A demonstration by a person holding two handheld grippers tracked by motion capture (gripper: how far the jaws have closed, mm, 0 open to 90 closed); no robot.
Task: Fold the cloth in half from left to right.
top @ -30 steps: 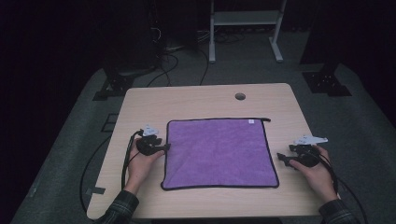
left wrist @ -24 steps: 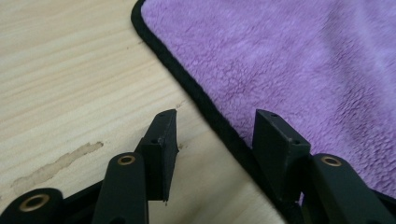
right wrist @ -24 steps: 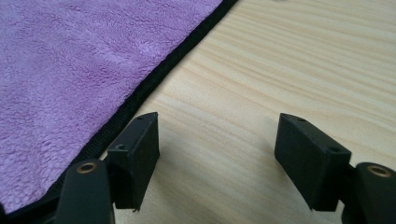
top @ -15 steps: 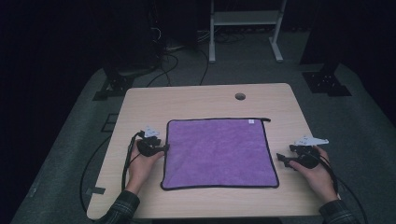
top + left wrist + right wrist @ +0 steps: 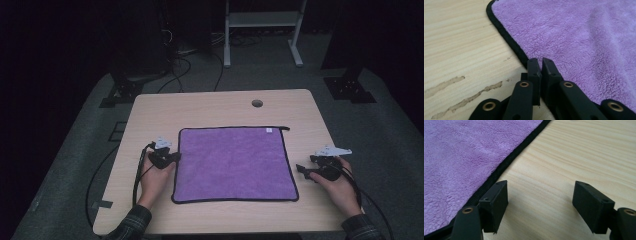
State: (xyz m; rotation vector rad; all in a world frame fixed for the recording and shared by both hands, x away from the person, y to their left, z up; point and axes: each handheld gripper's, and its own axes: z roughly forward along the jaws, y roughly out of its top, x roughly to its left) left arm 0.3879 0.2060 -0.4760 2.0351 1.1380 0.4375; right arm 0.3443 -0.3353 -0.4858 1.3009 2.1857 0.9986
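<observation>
A purple cloth (image 5: 235,162) with a black hem lies flat on the wooden table (image 5: 215,107). My left gripper (image 5: 175,156) rests at the cloth's left edge. Its jaws have just been closing and now stand shut (image 5: 540,60), tips over the black hem of the cloth (image 5: 586,37). I cannot tell whether the hem is pinched. My right gripper (image 5: 302,172) sits on bare wood just off the cloth's right edge. Its jaws have been opening a little and stand open (image 5: 541,186) with only table between them, the cloth (image 5: 456,152) beside its left jaw.
A round cable hole (image 5: 257,103) is in the table near its far edge. A small white label (image 5: 268,130) sits at the cloth's far hem. Cables trail from both grippers off the table. A white frame (image 5: 260,30) and dark stands are on the floor beyond.
The left gripper's jaws have drawn together at the cloth's left edge. Both hands have kept their places and the cloth lies as before.
</observation>
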